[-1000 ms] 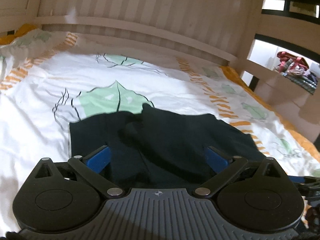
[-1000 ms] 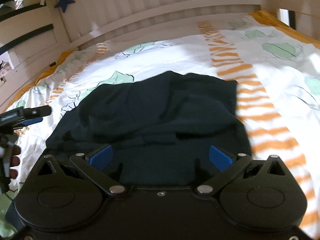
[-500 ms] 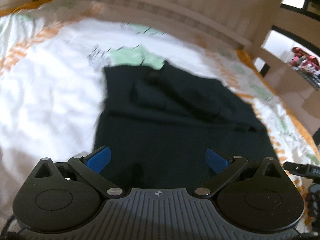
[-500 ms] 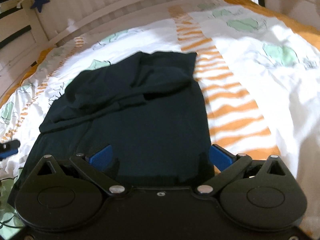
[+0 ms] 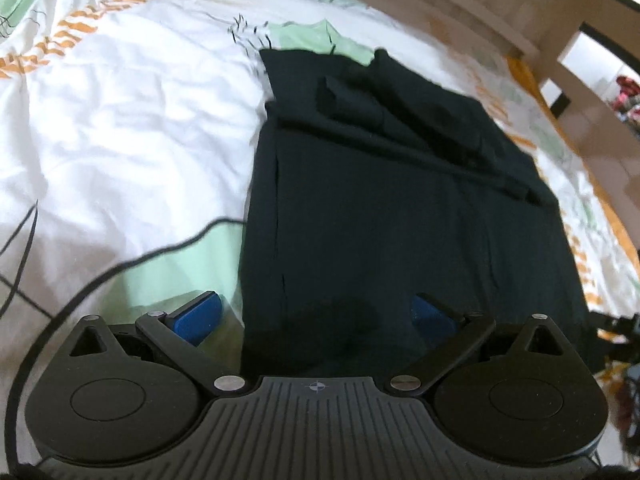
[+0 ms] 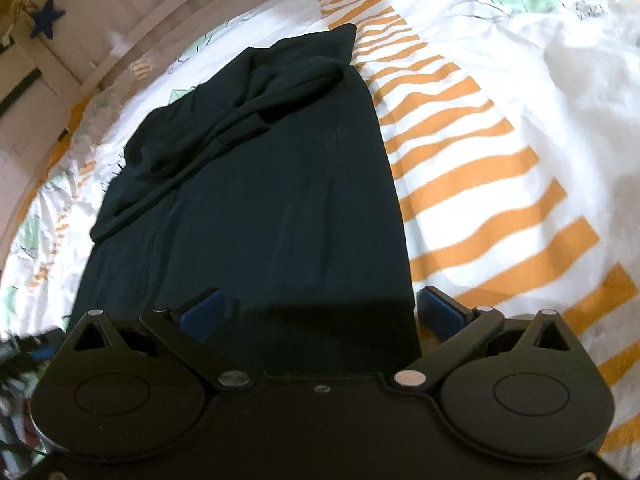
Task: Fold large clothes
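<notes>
Dark garment (image 5: pixel 384 208) lies flat on the bed's leaf-print duvet (image 5: pixel 120 120), sleeves bunched at its far end. Left gripper (image 5: pixel 316 314) and right gripper (image 6: pixel 320 308) hover over its near hem, fingers spread wide, grasping nothing.

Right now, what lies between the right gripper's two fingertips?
The near right corner of the dark garment, spread on the bedspread, per the right wrist view.

No readable text, label, brand or number anywhere here. The only mark is a small crosshair emblem on the left tongs (image 5: pixel 316 314), on the ribbed grey housing.
</notes>
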`<state>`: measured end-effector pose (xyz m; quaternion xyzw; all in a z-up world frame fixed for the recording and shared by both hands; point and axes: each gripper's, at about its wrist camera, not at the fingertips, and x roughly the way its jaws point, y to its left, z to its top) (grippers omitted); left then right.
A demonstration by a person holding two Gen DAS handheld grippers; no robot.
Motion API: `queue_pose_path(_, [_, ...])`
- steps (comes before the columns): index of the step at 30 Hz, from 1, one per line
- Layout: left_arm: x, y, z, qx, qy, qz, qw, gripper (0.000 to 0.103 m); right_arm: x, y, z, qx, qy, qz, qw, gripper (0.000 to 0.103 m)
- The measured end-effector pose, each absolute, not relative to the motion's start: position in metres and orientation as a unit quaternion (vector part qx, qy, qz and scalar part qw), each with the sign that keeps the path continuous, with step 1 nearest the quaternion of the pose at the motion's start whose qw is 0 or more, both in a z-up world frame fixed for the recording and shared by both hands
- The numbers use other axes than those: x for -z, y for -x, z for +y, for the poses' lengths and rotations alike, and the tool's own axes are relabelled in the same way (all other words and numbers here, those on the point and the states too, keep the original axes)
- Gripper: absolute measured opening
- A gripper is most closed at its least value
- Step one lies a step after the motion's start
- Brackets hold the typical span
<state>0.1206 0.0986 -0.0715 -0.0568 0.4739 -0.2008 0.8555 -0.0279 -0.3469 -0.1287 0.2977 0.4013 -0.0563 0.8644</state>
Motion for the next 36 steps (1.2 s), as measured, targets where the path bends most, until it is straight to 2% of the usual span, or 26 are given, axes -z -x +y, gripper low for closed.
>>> queue_pose_path(12, [0.093, -0.119, 0.091, 0.208, 0.037, 0.508, 0.835, 0.103, 0.129, 0.040, -0.332, 0.014, -0.296, 0.413, 0.861, 0.103])
queue_pose_path(36, [0.087, -0.103, 0.094, 0.209, 0.070, 0.495, 0.840, 0.102, 0.140, 0.039, -0.331, 0.000, -0.310, 0.387, 0.868, 0.103])
